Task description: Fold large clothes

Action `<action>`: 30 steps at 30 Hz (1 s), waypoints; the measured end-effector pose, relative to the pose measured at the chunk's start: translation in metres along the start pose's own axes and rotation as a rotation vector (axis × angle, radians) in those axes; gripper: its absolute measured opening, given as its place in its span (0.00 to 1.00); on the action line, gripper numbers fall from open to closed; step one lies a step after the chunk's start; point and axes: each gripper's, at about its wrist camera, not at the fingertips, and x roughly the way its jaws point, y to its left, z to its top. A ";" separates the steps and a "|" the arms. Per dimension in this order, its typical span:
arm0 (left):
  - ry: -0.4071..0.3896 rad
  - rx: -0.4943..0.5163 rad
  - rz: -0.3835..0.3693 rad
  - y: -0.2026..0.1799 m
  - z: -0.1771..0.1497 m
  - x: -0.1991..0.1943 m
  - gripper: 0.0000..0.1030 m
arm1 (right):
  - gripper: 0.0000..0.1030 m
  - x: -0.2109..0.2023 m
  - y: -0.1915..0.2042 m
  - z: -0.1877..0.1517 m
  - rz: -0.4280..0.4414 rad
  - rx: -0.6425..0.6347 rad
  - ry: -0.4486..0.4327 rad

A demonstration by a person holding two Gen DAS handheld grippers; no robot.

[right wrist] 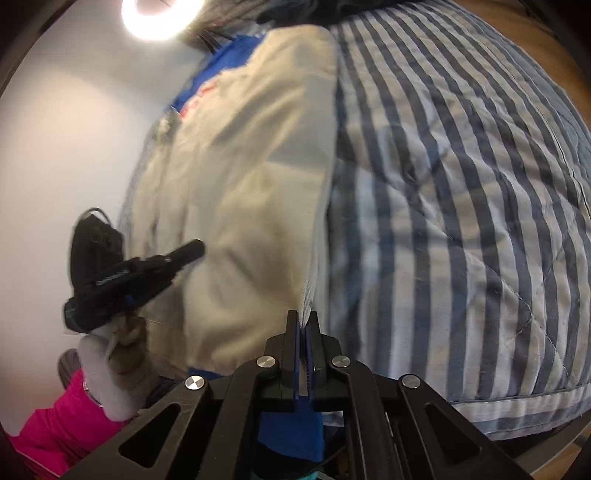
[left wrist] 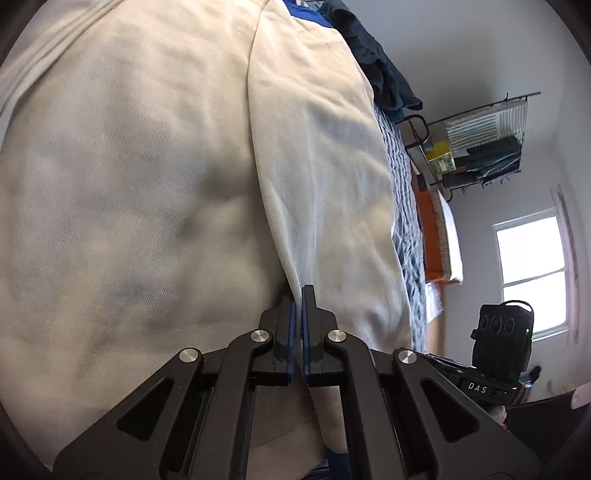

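A large cream garment (left wrist: pixel 147 184) with blue trim fills the left wrist view, lifted and hanging in a fold. My left gripper (left wrist: pixel 297 295) is shut on its folded edge. In the right wrist view the same cream garment (right wrist: pixel 240 184) hangs over the bed, with blue fabric and red lettering near its top. My right gripper (right wrist: pixel 303 321) is shut on the garment's lower edge. The left gripper (right wrist: pixel 184 254) also shows there, at the garment's left side, held by a gloved hand.
A blue-and-white striped quilt (right wrist: pixel 461 203) covers the bed to the right. A dark garment pile (left wrist: pixel 373 55) lies at the far end. A wire rack (left wrist: pixel 480 147) with items hangs on the wall beside a window (left wrist: pixel 532 273). A ceiling light (right wrist: pixel 159 14) glares above.
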 end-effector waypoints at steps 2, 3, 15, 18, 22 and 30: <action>-0.019 0.016 0.023 -0.002 0.002 -0.005 0.00 | 0.00 0.003 0.005 -0.001 0.038 0.008 0.001; -0.028 0.018 0.027 -0.002 0.004 -0.008 0.00 | 0.00 0.000 0.007 -0.001 0.071 0.006 -0.002; -0.124 0.137 0.092 -0.018 -0.002 -0.052 0.00 | 0.39 -0.010 0.001 -0.011 0.000 -0.057 -0.054; -0.116 0.188 0.081 -0.035 -0.004 -0.047 0.00 | 0.39 0.000 -0.014 -0.009 0.027 -0.014 -0.042; -0.055 0.250 0.061 -0.055 -0.022 -0.025 0.00 | 0.32 0.007 -0.020 -0.009 0.065 -0.001 -0.026; 0.020 0.331 0.155 -0.045 -0.049 0.008 0.00 | 0.27 -0.038 0.017 0.024 -0.021 -0.149 -0.164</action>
